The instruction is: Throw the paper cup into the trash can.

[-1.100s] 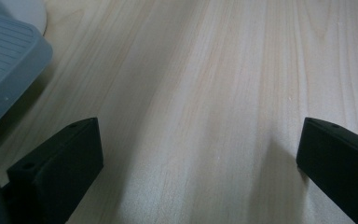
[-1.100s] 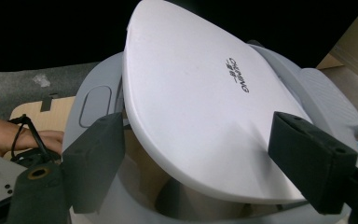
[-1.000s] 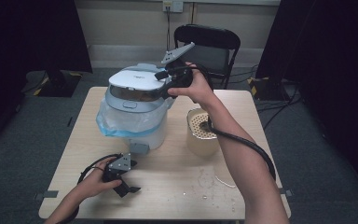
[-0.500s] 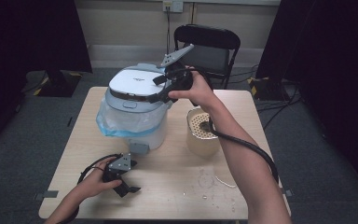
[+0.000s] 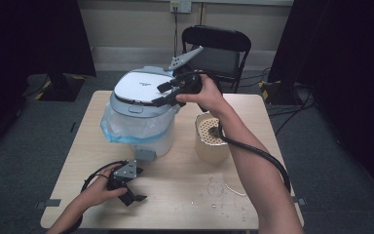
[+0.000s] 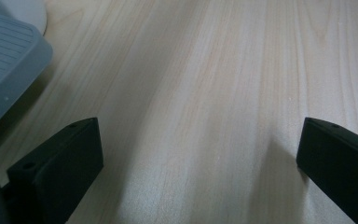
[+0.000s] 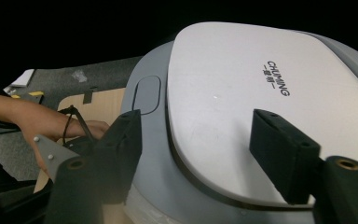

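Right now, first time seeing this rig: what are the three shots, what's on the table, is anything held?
There is no robot arm here: a person holds a two-jaw gripper in each hand.

The high view looks down on the wooden table from above the person's side. The other two pictures come from cameras riding on the tongs, looking along their black jaws.

On the table stand a white and grey rice cooker, its body wrapped in clear plastic, and a beige container with a perforated top.

The left tongs rest low over bare wood, jaws wide apart, nothing between them.

The right tongs hover at the cooker's lid. Their jaws have just been closing, but they straddle the lid without visibly gripping it, so nothing is held.
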Motion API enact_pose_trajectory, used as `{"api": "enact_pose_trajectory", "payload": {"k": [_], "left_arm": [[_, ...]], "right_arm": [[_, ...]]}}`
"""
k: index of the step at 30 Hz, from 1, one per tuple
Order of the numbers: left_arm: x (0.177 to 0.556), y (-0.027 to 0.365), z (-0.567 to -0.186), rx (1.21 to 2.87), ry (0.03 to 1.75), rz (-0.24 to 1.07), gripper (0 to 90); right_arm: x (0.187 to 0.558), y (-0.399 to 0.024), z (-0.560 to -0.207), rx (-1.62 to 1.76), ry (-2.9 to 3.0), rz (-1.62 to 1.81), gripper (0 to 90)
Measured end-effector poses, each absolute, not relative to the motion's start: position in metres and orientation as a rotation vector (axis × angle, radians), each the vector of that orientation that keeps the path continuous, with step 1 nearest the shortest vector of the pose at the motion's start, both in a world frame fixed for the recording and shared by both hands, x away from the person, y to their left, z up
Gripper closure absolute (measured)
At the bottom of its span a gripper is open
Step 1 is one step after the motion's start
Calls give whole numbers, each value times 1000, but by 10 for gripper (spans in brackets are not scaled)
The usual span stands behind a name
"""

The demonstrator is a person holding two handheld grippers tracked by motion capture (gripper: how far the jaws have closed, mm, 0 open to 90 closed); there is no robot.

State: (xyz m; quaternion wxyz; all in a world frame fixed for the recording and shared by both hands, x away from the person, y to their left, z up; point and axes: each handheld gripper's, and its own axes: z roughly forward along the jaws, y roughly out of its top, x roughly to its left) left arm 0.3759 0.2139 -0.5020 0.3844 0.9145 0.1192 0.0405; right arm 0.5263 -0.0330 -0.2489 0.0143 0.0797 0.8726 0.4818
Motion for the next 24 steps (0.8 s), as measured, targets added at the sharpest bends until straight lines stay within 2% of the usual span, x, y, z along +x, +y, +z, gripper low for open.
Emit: {"api": "enact_pose_trajectory", "payload": {"k": [8, 24], "left_arm": [[376, 214, -502, 2331, 304, 103, 0], [376, 214, -502, 2330, 304, 103, 0]], "right_arm": [[528, -34, -249, 265, 2721, 1513, 462], [531, -25, -252, 360, 2677, 1417, 763]]}}
